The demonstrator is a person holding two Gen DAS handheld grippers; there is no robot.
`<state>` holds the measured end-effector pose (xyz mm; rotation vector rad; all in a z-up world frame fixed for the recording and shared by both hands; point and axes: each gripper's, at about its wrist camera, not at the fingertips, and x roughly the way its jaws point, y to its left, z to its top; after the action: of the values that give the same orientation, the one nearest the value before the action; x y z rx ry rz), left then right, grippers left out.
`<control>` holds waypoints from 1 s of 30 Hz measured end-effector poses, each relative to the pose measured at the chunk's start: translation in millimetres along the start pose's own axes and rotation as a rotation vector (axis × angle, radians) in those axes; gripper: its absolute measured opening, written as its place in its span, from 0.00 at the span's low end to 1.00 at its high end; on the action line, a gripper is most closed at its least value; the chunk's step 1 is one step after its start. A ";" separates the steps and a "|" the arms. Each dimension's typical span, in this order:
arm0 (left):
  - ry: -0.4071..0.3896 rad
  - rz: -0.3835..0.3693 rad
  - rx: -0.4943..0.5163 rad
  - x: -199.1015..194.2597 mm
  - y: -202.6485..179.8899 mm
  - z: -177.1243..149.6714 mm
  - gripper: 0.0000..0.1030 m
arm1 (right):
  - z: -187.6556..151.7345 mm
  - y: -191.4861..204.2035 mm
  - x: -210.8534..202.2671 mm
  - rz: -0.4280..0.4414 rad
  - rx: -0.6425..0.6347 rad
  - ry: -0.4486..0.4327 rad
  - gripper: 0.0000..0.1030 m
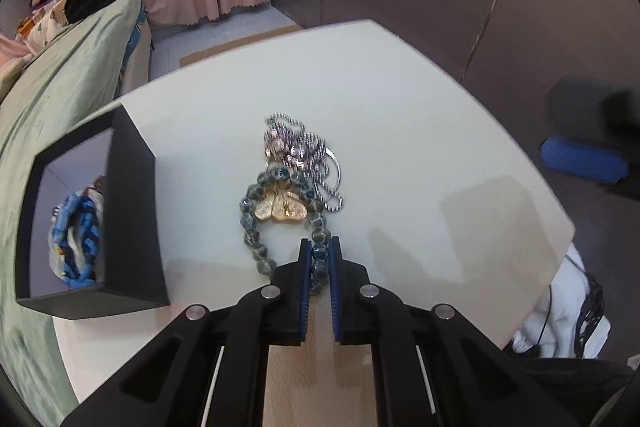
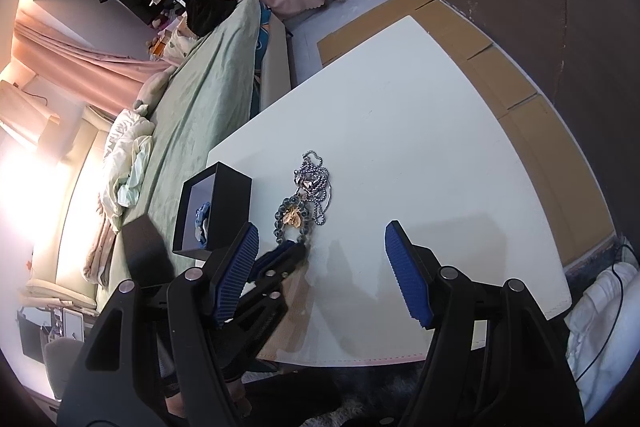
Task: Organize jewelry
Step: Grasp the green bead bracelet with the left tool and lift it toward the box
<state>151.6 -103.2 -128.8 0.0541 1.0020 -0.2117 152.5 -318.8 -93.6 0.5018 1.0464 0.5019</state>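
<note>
Left gripper (image 1: 320, 247) clamped on bead bracelet (image 1: 256, 223)

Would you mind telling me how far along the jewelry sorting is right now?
Done: blue beaded jewelry already lies in the black box. In hand: the left gripper is shut on the grey bead bracelet; the right gripper is open, empty. Left: the silver ball chain and gold pendant on the table.
</note>
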 end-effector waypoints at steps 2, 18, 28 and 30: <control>-0.027 -0.016 -0.018 -11.3 3.6 2.4 0.06 | -0.9 0.6 0.6 -0.001 -0.003 0.002 0.65; -0.189 -0.106 -0.151 -84.4 45.4 17.0 0.06 | -5.7 20.3 26.8 0.011 -0.030 0.056 0.65; -0.247 -0.132 -0.194 -109.9 68.7 19.2 0.06 | -7.8 35.9 59.2 0.080 0.002 0.123 0.64; -0.254 -0.133 -0.201 -113.3 73.6 19.2 0.06 | -8.2 34.8 68.0 0.099 0.025 0.146 0.64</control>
<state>123.4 -16.8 -27.1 -0.2186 0.7696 -0.2326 168.0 -249.2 -122.0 0.5466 1.1729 0.6207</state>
